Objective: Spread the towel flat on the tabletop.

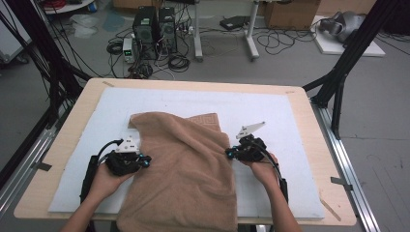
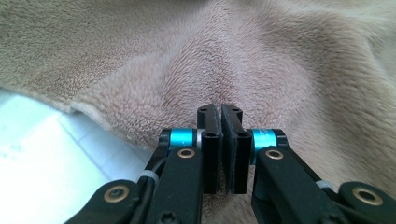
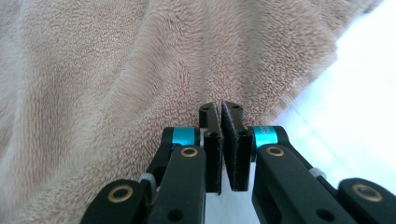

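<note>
A tan towel (image 1: 186, 164) lies rumpled on the white mat (image 1: 275, 111), its near end hanging over the table's front edge. My left gripper (image 1: 146, 161) sits at the towel's left edge, and my right gripper (image 1: 228, 153) at its right edge. In the left gripper view the jaws of the left gripper (image 2: 220, 109) are pressed together with their tips in the towel (image 2: 261, 56), whose creases run to the tips. In the right gripper view the right gripper (image 3: 220, 108) is likewise shut, its tips pinching the towel (image 3: 116, 70) beside the mat (image 3: 359, 107).
The mat covers most of a light wooden table (image 1: 309, 125). A folded corner of the towel with a woven pattern (image 1: 205, 120) shows at the far side. Black frame legs, computer boxes (image 1: 154, 26) and cables stand on the floor beyond.
</note>
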Available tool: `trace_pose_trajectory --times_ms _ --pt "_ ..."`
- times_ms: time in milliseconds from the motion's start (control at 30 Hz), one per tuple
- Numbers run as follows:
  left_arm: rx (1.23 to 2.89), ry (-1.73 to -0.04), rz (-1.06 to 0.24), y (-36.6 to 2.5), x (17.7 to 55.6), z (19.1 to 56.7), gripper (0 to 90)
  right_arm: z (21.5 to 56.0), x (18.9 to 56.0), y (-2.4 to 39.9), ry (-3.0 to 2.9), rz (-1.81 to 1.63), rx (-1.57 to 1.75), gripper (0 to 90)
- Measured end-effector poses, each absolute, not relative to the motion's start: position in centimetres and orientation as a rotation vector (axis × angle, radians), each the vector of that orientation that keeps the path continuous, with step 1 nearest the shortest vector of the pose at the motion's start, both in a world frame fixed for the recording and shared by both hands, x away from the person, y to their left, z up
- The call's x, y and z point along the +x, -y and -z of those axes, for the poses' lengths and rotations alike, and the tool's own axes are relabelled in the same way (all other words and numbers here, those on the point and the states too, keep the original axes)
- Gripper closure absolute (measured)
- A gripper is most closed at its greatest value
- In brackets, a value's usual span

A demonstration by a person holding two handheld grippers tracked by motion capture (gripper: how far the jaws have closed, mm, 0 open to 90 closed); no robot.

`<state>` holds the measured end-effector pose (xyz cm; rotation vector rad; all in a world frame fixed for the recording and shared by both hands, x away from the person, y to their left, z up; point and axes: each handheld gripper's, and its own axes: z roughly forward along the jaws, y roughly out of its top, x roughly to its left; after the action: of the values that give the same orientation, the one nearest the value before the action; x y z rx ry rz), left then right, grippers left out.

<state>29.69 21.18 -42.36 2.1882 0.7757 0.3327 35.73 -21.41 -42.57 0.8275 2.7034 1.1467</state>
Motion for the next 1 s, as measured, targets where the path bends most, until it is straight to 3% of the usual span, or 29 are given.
trace_pose_trajectory --times_ms 300,433,567,700,767,867,900,1000 --pt "2.139 -0.759 -0.320 -22.6 26.2 41.6 86.3 41.1 33.3 22.3 -2.704 -1.119 0.760 86.5" --pt "2.134 -0.735 -0.276 -23.3 25.1 41.1 83.8 40.4 32.7 21.9 -2.682 -1.203 0.702 80.1" --pt "2.114 -0.777 -0.293 -23.2 26.1 40.3 55.1 40.3 32.3 20.8 -2.711 -1.222 0.649 60.8" --pt "2.109 -0.828 -0.294 -22.0 28.5 40.7 45.9 41.5 32.5 19.5 -2.758 -1.142 0.659 49.9" --pt "2.153 -0.843 -0.248 -21.3 29.8 41.5 49.2 42.3 33.1 19.1 -2.778 -1.075 0.700 51.4" --pt "2.255 -0.823 -0.225 -20.4 31.0 42.8 78.6 43.3 33.8 18.6 -2.806 -1.041 0.711 76.6" --pt "2.259 -0.822 -0.213 -20.3 31.3 43.1 81.7 43.2 33.9 18.6 -2.809 -1.041 0.704 83.2" --pt "2.203 -0.847 -0.262 -20.3 32.1 42.8 83.7 42.8 34.1 18.7 -2.758 -1.008 0.722 85.0"
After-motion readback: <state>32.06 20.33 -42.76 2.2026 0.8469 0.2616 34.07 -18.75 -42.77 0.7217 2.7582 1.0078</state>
